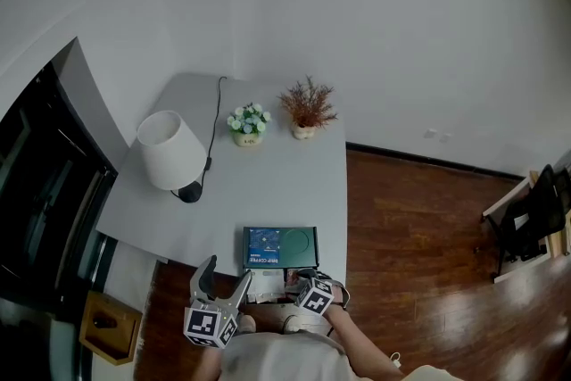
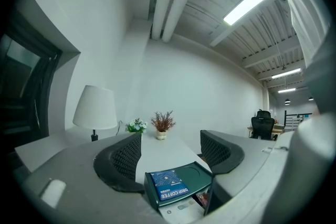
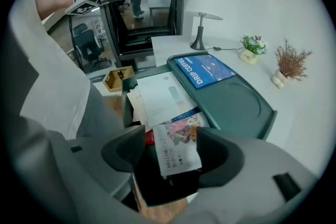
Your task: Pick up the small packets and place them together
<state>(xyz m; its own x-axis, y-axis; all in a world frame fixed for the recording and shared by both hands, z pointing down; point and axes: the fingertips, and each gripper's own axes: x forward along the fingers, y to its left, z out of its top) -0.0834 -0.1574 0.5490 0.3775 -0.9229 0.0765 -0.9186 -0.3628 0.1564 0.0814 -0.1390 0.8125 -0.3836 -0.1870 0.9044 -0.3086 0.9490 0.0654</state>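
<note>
A green box (image 1: 302, 240) with a blue drip-coffee label (image 1: 265, 247) lies open at the table's near edge. Inside it are white sheets (image 3: 164, 93) and small packets. One white packet with a pink picture (image 3: 178, 147) lies between the jaws of my right gripper (image 3: 170, 152), which points steeply down into the box. Its jaws stand apart: the right pad is at the packet's edge, the left pad is clear of it. A red packet (image 3: 149, 137) peeks out beside it. My left gripper (image 2: 170, 152) hovers level over the box (image 2: 195, 174), open and empty.
A white lamp (image 1: 169, 149), a small flower pot (image 1: 248, 124) and a dried plant (image 1: 306, 107) stand farther back on the table. A wooden box (image 1: 109, 326) sits on the floor at the left, below a dark cabinet. Wood floor lies to the right.
</note>
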